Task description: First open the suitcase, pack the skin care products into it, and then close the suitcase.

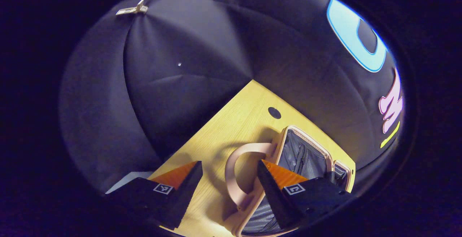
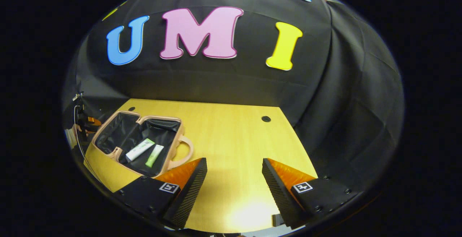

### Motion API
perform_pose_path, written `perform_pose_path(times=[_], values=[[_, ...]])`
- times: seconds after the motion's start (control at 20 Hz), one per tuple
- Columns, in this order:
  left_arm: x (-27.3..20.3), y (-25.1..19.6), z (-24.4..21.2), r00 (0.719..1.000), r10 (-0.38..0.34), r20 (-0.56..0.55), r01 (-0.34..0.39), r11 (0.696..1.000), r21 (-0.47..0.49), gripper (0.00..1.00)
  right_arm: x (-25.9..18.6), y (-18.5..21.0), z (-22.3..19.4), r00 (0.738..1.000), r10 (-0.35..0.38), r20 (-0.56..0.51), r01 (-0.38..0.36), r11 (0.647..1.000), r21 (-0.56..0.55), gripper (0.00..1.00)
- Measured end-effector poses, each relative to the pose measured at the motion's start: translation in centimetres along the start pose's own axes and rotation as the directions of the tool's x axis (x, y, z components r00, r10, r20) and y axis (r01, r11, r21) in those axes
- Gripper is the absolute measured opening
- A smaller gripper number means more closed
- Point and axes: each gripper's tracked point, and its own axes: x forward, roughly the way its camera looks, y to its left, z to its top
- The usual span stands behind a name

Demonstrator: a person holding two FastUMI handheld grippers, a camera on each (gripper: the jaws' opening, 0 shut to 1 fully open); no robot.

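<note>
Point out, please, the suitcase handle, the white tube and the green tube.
handle (image 1: 234, 164): left gripper view, on its pink arch over the table.
white tube (image 2: 140, 149): right gripper view, mid-body, inside the suitcase.
green tube (image 2: 154, 155): right gripper view, mid-body, beside the white one.

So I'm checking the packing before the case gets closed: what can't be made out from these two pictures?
- Left gripper view: the near part of the suitcase lining is covered by a finger of the left gripper, and the picture's edge cuts off the case's far half.
- Right gripper view: the white tube and green tube are too small to read what they are.
- Right gripper view: the suitcase's near corner sits behind the right gripper.
</note>
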Motion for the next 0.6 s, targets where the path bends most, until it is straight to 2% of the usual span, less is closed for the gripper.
perform_pose_path(times=[0.05,0.1,0.15,0.2,0.35,0.4,0.5,0.6], values=[[1.0,0.2,-0.6,0.999,-0.003,-0.038,0.002,1.0,-0.031,0.91,-0.4,-0.7,-0.5,1.0,-0.02,-0.006,0.021,1.0,0.017,0.97],[1.6,0.1,-1.3,0.997,-0.016,-0.073,0.011,0.998,-0.068,0.95,-0.3,-1.3,-1.4,0.999,-0.041,-0.015,0.042,0.999,0.031,0.97],[0.8,-0.5,-0.6,0.997,-0.041,-0.07,0.033,0.994,-0.104,0.93,-0.7,-1.6,-2.0,0.998,-0.056,-0.025,0.057,0.997,0.045,0.97],[2.1,-0.5,-0.8,0.996,-0.054,-0.066,0.045,0.99,-0.13,0.9,-1.0,-1.7,-2.5,0.997,-0.062,-0.034,0.064,0.996,0.058,0.97],[2.6,-0.3,-2.0,0.994,-0.029,-0.108,0.009,0.983,-0.182,0.47,-1.6,-1.6,-3.6,0.996,-0.064,-0.058,0.068,0.995,0.071,0.97],[2.5,-0.6,-1.9,0.995,-0.013,-0.097,-0.005,0.983,-0.184,0.2,-1.6,-1.4,-3.9,0.996,-0.061,-0.065,0.066,0.994,0.082,0.97],[1.2,-1.5,-0.4,0.999,-0.017,-0.048,0.011,0.992,-0.127,0.17,-1.7,-1.5,-3.9,0.996,-0.054,-0.068,0.062,0.992,0.114,0.97],[-0.6,-2.7,1.2,1.0,0.007,0.008,-0.007,1.0,-0.004,0.12,-1.7,-1.9,-3.6,0.997,-0.058,-0.054,0.065,0.988,0.137,0.98]])
